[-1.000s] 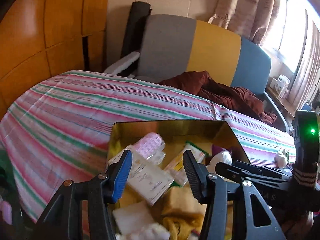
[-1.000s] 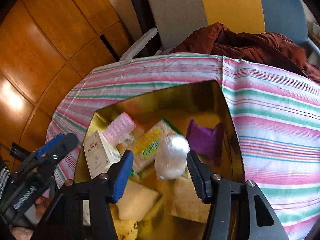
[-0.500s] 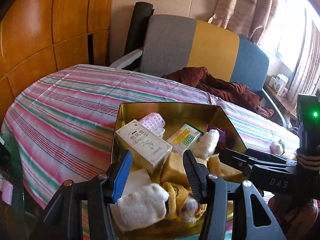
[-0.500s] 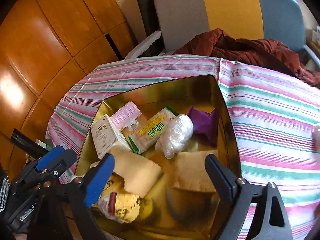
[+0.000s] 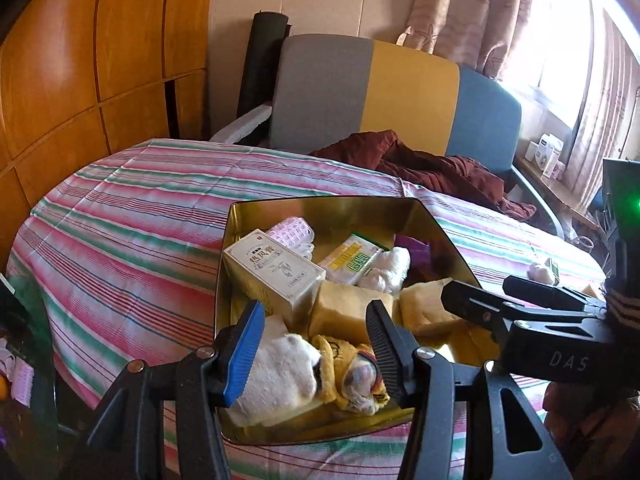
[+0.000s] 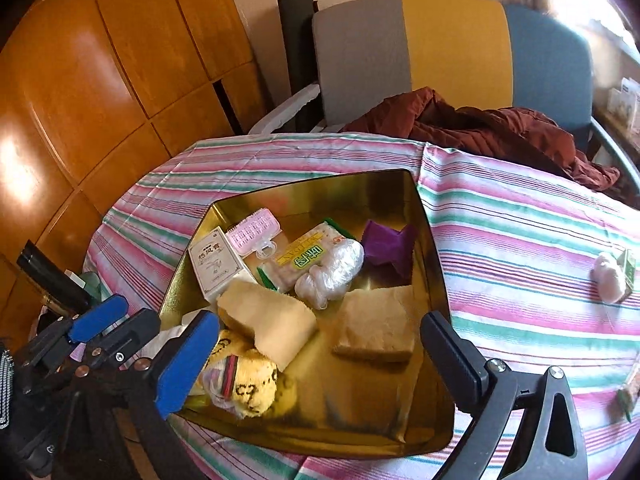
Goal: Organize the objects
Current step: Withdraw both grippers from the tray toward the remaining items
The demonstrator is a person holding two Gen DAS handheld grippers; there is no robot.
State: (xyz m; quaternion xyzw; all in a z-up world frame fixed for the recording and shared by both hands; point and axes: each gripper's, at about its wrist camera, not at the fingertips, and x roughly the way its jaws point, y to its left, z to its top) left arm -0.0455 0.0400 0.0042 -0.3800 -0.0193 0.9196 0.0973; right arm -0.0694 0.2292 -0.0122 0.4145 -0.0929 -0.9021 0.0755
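While both tools hang over the near rim of the gold tin (image 6: 432,240), neither is gripping anything. The right tool (image 6: 320,360) has just been spreading its jaws and now stands released and very wide, with nothing pressed between them; the wrapped white bundle (image 6: 332,272) lies loose deeper in the tin. The left tool (image 5: 316,344) is part open, its pads framing but not pinching the soft things below.

Nearest in the tin sit a white plush piece (image 5: 276,376) and a yellow knitted item (image 6: 248,384), both limp and light by the look of them; I would pinch them through the bulk, as an edge would only stretch. Just behind lie two tan folded cloths (image 6: 376,328), soft but squarish, best taken across a short side. The wrapped white bundle looks slick and squashy, so a gentle grip round its middle seems safest. Beside it the green-and-yellow packet (image 6: 304,256) is flat and probably crinkly. The white carton (image 5: 276,276) at the left wall is stiff and light, easy to take across its narrow faces. A pink ridged item (image 6: 254,232) and a purple piece (image 6: 388,244) rest toward the far wall.

Well apart on the striped bench (image 6: 520,240), at the right, a small whitish object (image 6: 610,276) waits outside the tin, touching a small green-edged carton.
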